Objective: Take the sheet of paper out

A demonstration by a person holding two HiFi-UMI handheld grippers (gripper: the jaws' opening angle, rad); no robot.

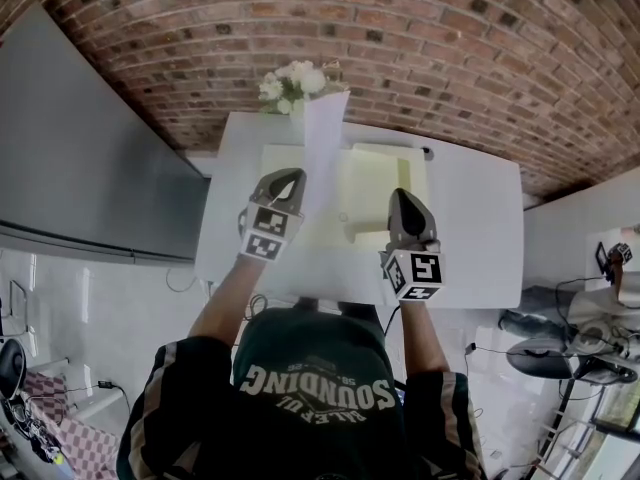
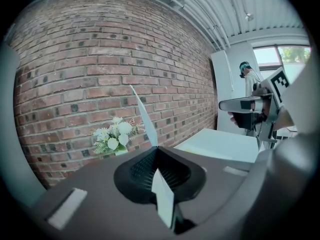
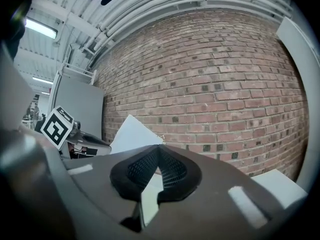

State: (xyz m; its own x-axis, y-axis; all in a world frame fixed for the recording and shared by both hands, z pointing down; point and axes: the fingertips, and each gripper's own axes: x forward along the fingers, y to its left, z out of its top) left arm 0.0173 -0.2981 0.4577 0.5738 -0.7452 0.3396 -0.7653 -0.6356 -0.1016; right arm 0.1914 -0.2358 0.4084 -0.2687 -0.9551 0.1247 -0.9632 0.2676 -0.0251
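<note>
A white sheet of paper (image 1: pixel 325 133) stands nearly upright above a pale yellow folder (image 1: pixel 375 183) that lies on the white table (image 1: pixel 470 228). My left gripper (image 1: pixel 296 175) is shut on the sheet's lower left edge. In the left gripper view the paper (image 2: pixel 145 121) runs edge-on through the closed left gripper (image 2: pixel 156 149). My right gripper (image 1: pixel 399 194) is over the folder's near right part. In the right gripper view a thin pale yellow layer of the folder (image 3: pixel 150 199) is pinched in the closed right gripper (image 3: pixel 160 146), and the raised paper (image 3: pixel 132 134) shows to the left.
A small bunch of white flowers (image 1: pixel 292 85) stands at the table's far edge against the brick wall (image 1: pixel 420 38). A grey cabinet (image 1: pixel 80 158) is at the left. The person's torso is at the table's near edge.
</note>
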